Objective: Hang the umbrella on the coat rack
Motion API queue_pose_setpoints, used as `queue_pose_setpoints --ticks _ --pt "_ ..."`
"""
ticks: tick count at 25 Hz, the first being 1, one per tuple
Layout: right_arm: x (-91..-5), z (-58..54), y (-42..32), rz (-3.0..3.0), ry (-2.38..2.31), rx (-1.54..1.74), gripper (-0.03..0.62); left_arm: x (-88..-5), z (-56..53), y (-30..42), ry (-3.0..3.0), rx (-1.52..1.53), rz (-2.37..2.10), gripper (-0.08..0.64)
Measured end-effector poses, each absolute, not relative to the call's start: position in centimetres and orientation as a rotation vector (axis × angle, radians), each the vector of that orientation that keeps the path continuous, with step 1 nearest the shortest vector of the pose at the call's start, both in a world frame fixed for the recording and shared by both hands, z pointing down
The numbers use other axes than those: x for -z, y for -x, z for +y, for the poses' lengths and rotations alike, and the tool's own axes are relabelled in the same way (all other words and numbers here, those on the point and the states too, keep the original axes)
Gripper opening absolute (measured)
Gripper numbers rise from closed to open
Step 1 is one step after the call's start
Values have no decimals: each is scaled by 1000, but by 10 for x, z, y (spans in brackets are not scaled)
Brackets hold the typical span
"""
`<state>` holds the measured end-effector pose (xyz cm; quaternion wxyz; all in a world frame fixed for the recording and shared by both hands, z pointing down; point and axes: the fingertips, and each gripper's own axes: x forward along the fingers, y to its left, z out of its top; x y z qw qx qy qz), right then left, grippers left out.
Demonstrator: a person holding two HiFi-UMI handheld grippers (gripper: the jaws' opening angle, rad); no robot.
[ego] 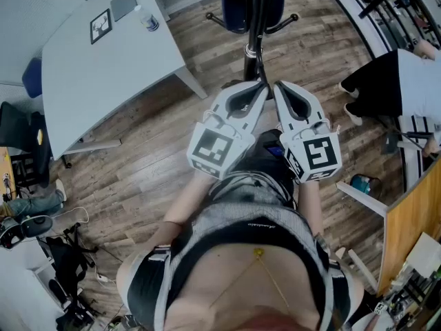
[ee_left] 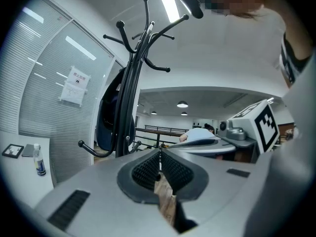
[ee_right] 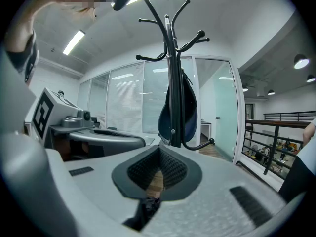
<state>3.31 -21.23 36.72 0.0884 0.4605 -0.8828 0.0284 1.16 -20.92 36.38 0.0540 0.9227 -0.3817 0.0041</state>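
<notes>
**Hanging on the coat rack (ee_right: 171, 48): umbrella (ee_right: 190, 110) up, claws shut**

The dark blue umbrella hung against the rack's pole, just ahead of both claws. A white tabletop (ego: 103, 67) with a bottle (ego: 148, 21) stood to the left, and a person (ego: 386, 81) to the right. The left claw (ee_left: 159, 154) and right claw (ee_right: 159, 152) were fully closed, gripping nothing.

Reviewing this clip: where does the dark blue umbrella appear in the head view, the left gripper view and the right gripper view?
Head view: the umbrella is at top centre, hanging against the pole.
Left gripper view: the umbrella is left of centre, on the pole's left side.
Right gripper view: the umbrella is at centre, hanging around the pole.
Shared landmark: the black coat rack.
</notes>
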Motion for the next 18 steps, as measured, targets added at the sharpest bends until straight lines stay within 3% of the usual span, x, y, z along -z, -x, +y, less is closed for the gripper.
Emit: queue_pose_setpoints --ticks 18 --pt "-362 -209 -29 -2705 -1317 -100 2 -362 -211 -6 -2777 54 -1199 12"
